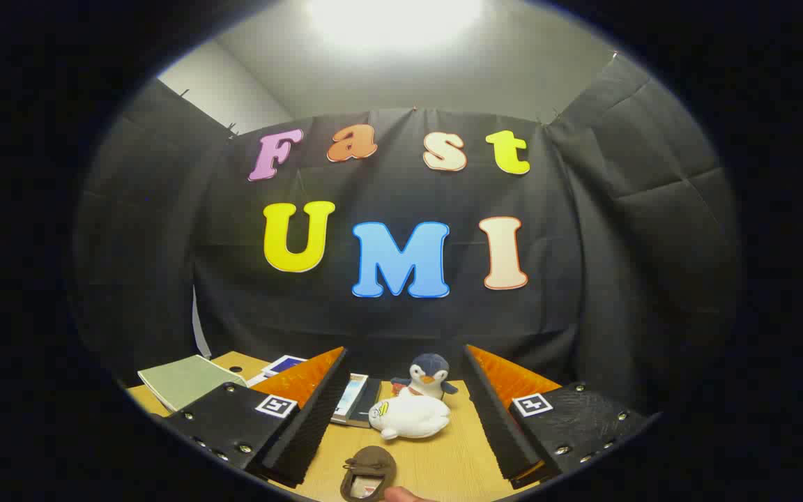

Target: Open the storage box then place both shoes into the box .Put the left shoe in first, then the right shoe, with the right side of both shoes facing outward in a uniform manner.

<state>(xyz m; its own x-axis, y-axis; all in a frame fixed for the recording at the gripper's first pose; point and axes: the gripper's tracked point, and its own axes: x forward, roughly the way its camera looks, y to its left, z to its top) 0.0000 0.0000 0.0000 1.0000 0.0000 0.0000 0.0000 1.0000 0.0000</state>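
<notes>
A small brown shoe (368,473) lies on the wooden table (436,464), low between my two fingers, its opening facing me. A person's fingertip (401,494) touches the table just to the right of the shoe. My gripper (403,350) is open, its fingers spread wide on either side and held above the table. Nothing is between the pads. The fingertips reach past the shoe toward the back of the table.
Beyond the shoe and between the fingers lie a white plush toy (408,417) and, behind it, a penguin plush (429,376). A stack of books (356,399) sits by the left finger. A green book (185,380) and a blue-and-white card (283,364) lie farther left.
</notes>
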